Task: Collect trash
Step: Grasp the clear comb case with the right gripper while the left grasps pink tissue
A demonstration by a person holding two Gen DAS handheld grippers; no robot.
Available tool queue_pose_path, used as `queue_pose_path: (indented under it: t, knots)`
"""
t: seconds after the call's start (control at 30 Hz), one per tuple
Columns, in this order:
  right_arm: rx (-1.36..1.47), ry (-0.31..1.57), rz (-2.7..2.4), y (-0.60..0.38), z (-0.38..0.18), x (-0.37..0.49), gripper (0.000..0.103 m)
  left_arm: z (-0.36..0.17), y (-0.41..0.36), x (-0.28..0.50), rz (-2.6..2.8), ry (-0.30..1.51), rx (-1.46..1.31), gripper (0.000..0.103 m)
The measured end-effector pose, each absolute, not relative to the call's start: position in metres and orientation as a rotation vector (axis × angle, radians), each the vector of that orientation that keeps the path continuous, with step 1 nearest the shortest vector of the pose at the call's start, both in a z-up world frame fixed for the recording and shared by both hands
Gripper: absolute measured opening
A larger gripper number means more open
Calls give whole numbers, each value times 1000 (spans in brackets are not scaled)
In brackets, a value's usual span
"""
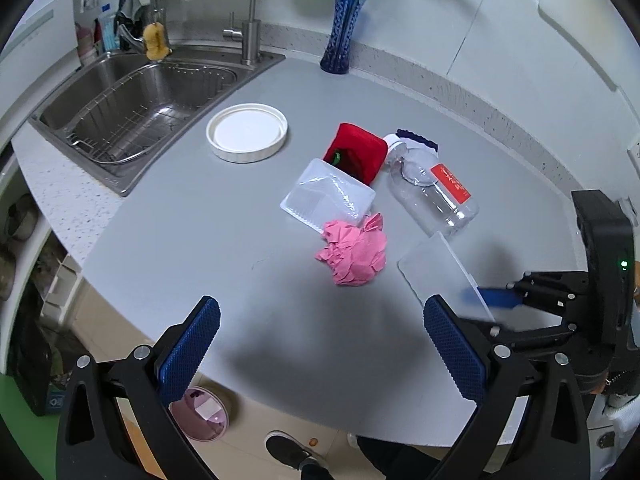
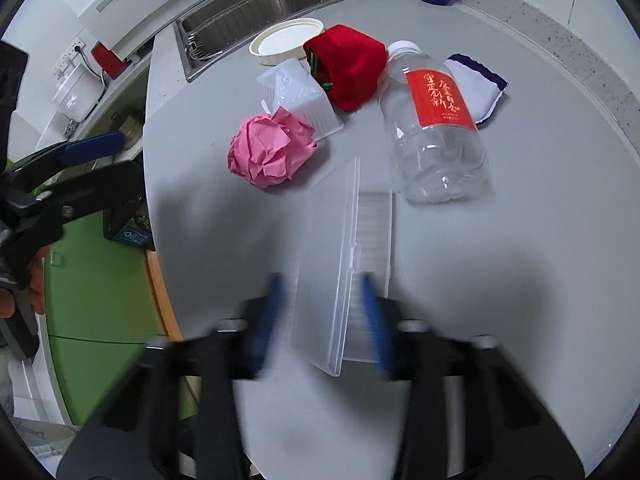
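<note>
Spanning the whole view, grey counter (image 1: pixel 200 216) with trash bunched mid-surface, within easy reach of both tools. Left gripper (image 1: pixel 320 356) hovering, jaws wide apart, nothing between. Right gripper (image 2: pixel 320 320) blurred, jaws either side of clear plastic lid (image 2: pixel 344 264), near edge apparently lifted; firm clamp cannot tell. Lying on its side: empty bottle (image 2: pixel 434 120), red label, yellow Chinese characters, unreadable here. Beside it clear tray (image 2: pixel 298 96), crumpled pink paper (image 2: pixel 270 150).

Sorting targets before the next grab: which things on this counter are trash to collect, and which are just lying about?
Likely trash:
pink paper ball
empty bottle
clear tray
flat plastic lid, between the right gripper fingers

Lying about, probably:
blue vase
white round lid
red cloth
white cloth
</note>
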State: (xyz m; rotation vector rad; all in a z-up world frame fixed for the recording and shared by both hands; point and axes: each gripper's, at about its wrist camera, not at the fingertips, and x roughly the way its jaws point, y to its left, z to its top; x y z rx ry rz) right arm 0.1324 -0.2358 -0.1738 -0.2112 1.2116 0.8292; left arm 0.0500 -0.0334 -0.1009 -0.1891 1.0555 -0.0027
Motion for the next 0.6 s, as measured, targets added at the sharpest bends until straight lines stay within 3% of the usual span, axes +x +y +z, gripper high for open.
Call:
queue_pose_path:
  t: [0.1, 0.6]
  knots:
    - [-189, 1203, 856, -240, -166, 132, 5, -106, -39, 57, -14, 1066, -187, 98]
    - [-111, 1134, 803, -296, -114, 145, 5, -145, -58, 107, -13, 1132, -152, 97]
